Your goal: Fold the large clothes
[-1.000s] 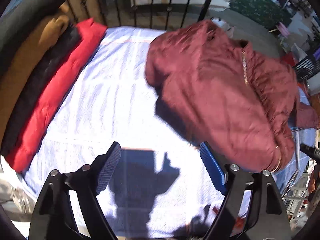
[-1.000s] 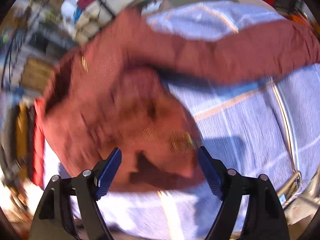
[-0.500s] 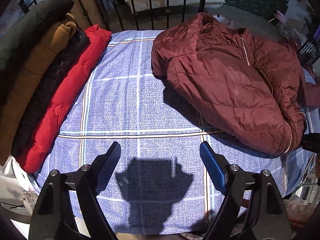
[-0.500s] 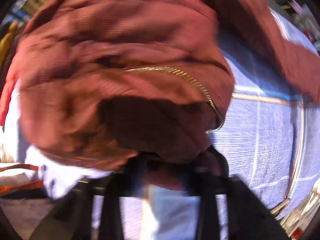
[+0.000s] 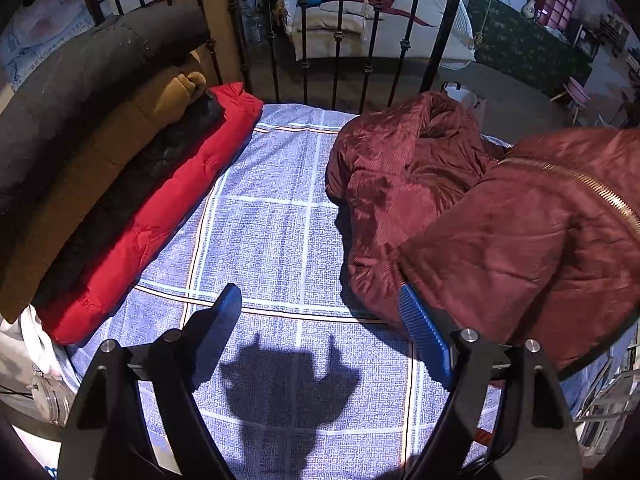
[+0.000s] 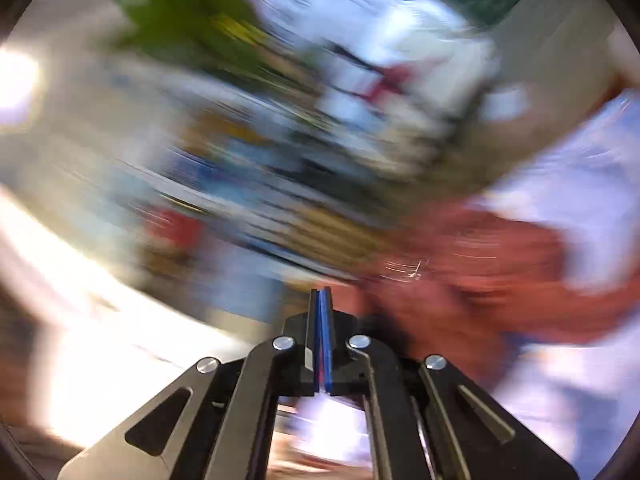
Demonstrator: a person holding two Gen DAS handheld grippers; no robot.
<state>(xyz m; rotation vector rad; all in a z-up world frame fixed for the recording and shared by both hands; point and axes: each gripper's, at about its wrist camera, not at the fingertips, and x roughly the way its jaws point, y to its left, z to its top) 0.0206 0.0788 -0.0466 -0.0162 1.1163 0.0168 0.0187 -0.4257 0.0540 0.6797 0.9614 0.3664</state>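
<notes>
Roughly, scene: maroon jacket [image 5: 460, 216] lies on the blue checked sheet [image 5: 272, 216], centre to right of the left wrist view, one flap with the gold zipper [image 5: 580, 184] lifted high at right edge
stack: red jacket [image 5: 160, 216], black and tan ones beside it, folded along the left of frame, well apart from the maroon one
left gripper [image 5: 320, 320]: jaws wide apart, nothing between them, hanging over bare sheet at lower centre; its right pad [image 5: 420, 328] sits just beside the jacket hem, contact unclear
right gripper [image 6: 320, 336]: pads pressed together; view heavily smeared, maroon blur at right of frame, no cloth visible between the pads so cannot tell if it pinches fabric
step (judged): spreading or turning over the maroon jacket before the first fold, early in the task
how to do it well: carry the raised flap across in one smooth arc, keep zipper edge straight, use the free left gripper to pin or pinch the near hem so the body doesn't drag along the sheet
risk: slippery padded fabric may bunch; one-sided pull skews the fold
railing [image 5: 352, 40]: black bars at top, not in the way
</notes>
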